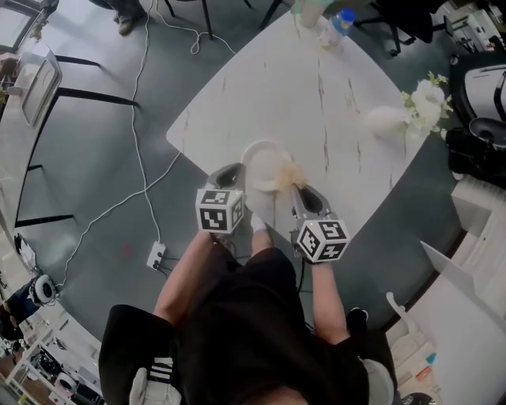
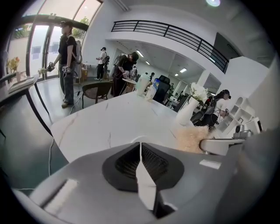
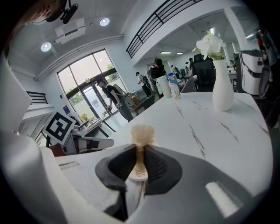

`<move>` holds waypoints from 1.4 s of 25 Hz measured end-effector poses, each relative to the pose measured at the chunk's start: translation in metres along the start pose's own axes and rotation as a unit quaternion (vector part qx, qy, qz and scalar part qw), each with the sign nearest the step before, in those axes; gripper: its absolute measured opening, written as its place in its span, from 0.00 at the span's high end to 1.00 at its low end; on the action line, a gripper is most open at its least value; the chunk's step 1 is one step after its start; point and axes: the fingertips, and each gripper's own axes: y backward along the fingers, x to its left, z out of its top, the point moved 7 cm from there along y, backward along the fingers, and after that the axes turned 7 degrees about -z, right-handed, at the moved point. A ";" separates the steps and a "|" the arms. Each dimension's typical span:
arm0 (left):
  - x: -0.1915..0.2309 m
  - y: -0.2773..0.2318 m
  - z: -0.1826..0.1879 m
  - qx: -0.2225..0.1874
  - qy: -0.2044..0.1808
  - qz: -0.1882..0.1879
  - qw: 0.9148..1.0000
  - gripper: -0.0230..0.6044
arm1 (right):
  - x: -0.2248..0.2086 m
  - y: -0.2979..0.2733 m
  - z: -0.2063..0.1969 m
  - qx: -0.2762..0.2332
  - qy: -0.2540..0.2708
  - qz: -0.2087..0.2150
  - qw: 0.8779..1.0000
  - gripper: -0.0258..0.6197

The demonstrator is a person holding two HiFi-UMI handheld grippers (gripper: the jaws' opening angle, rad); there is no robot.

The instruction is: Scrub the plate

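White plate (image 1: pixel 261 162) at near corner of the pale marbled table (image 1: pixel 316 103); can't tell if it rests on the top or is lifted off. Left gripper (image 1: pixel 233 176) at the plate's left rim, jaws pressed together on the thin white edge, seen edge-on in the left gripper view (image 2: pixel 146 188). Tan fluffy scrubber (image 1: pixel 291 176) lies over the plate's right side. Right gripper (image 1: pixel 299 194) has its jaws pinching the scrubber's stem, and the tuft sticks out past the tips (image 3: pixel 142 133). White vase (image 1: pixel 387 120) with white flowers (image 1: pixel 427 99) toward right edge, well apart from plate. Cup (image 1: pixel 310 9) and bottle (image 1: pixel 340 22) at far corner. Power strip (image 1: pixel 156 255) on grey floor, near left.
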 end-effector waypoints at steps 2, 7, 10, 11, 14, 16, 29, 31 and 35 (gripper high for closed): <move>-0.005 0.007 0.008 -0.006 -0.009 -0.007 1.000 0.95 | 0.004 0.006 0.006 -0.011 -0.001 -0.004 1.000 0.88; -0.018 0.026 0.026 -0.017 -0.067 -0.018 0.997 0.95 | 0.016 0.023 0.021 -0.042 0.008 -0.017 0.999 0.88; -0.028 0.042 0.035 -0.028 -0.105 -0.023 0.994 0.95 | 0.026 0.037 0.031 -0.064 0.022 -0.026 0.997 0.88; -0.032 0.047 0.038 -0.032 -0.110 -0.030 0.993 0.95 | 0.029 0.041 0.035 -0.072 0.026 -0.030 0.997 0.88; -0.041 0.063 0.049 -0.047 -0.124 -0.050 0.990 0.95 | 0.040 0.055 0.048 -0.099 0.037 -0.041 0.994 0.88; -0.048 0.073 0.058 -0.059 -0.141 -0.057 0.987 0.95 | 0.047 0.065 0.056 -0.118 0.047 -0.049 0.991 0.88; -0.079 0.141 0.097 -0.145 -0.219 -0.097 0.960 0.95 | 0.095 0.137 0.097 -0.233 0.111 -0.115 0.959 0.88; -0.079 0.151 0.099 -0.154 -0.227 -0.101 0.956 0.95 | 0.100 0.147 0.098 -0.244 0.116 -0.124 0.955 0.88; -0.078 0.166 0.100 -0.164 -0.248 -0.110 0.948 0.95 | 0.107 0.159 0.092 -0.258 0.118 -0.145 0.948 0.88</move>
